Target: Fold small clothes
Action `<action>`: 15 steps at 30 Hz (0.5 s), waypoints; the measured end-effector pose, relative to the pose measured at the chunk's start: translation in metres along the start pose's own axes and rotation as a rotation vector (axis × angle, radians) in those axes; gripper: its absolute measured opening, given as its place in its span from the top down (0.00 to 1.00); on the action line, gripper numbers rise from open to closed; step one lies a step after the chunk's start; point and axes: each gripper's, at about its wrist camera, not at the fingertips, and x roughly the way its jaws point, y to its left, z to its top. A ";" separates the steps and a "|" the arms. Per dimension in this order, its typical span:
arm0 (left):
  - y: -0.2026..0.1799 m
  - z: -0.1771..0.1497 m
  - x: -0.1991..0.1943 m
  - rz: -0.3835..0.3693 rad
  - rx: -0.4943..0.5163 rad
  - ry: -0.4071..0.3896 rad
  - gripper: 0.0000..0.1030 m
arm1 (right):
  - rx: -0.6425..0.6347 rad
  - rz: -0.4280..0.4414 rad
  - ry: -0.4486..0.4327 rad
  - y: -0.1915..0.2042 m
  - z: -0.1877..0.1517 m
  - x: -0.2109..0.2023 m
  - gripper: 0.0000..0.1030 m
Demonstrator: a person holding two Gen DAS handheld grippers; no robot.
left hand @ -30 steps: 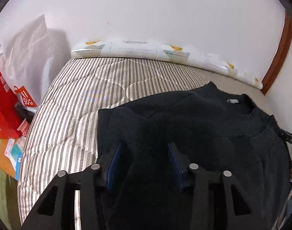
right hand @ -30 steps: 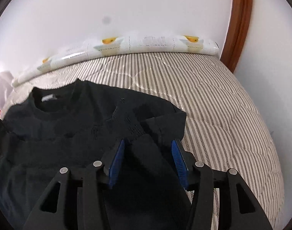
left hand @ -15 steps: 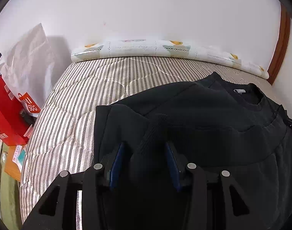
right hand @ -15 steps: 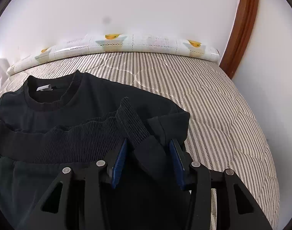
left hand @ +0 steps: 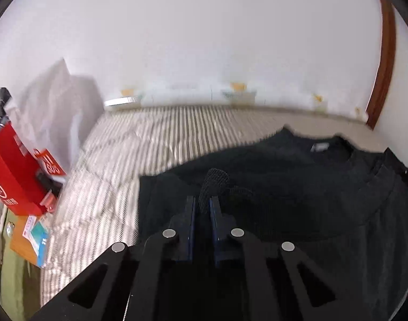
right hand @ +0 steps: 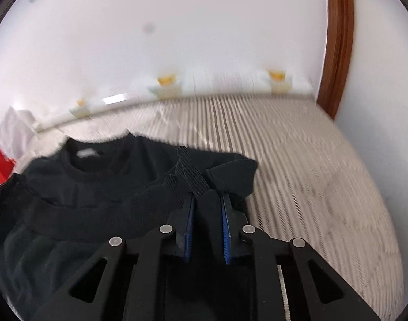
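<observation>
Both hand-held grippers have just been closing and now pinch the ribbed hem of the black sweatshirt [left hand: 297, 176], lifted off the striped bed [left hand: 161, 139]: left hand-held gripper [left hand: 202, 206] at one corner, right hand-held gripper [right hand: 208, 200] at the other. Its collar lies toward the wall.

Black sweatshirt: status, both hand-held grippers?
Left hand-held gripper and right hand-held gripper just closed, pinching the ribbed hem. Black sweatshirt on striped bed. Nothing obstructing.
</observation>
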 end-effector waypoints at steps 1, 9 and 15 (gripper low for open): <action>0.003 0.002 -0.004 -0.007 -0.015 -0.015 0.90 | 0.002 0.020 -0.023 -0.002 0.001 -0.008 0.83; 0.015 0.023 0.023 0.008 -0.119 0.000 0.90 | 0.057 0.031 -0.026 -0.007 0.021 0.012 0.84; 0.016 0.012 0.057 0.034 -0.137 0.101 0.90 | 0.076 0.020 0.110 -0.022 0.010 0.053 0.76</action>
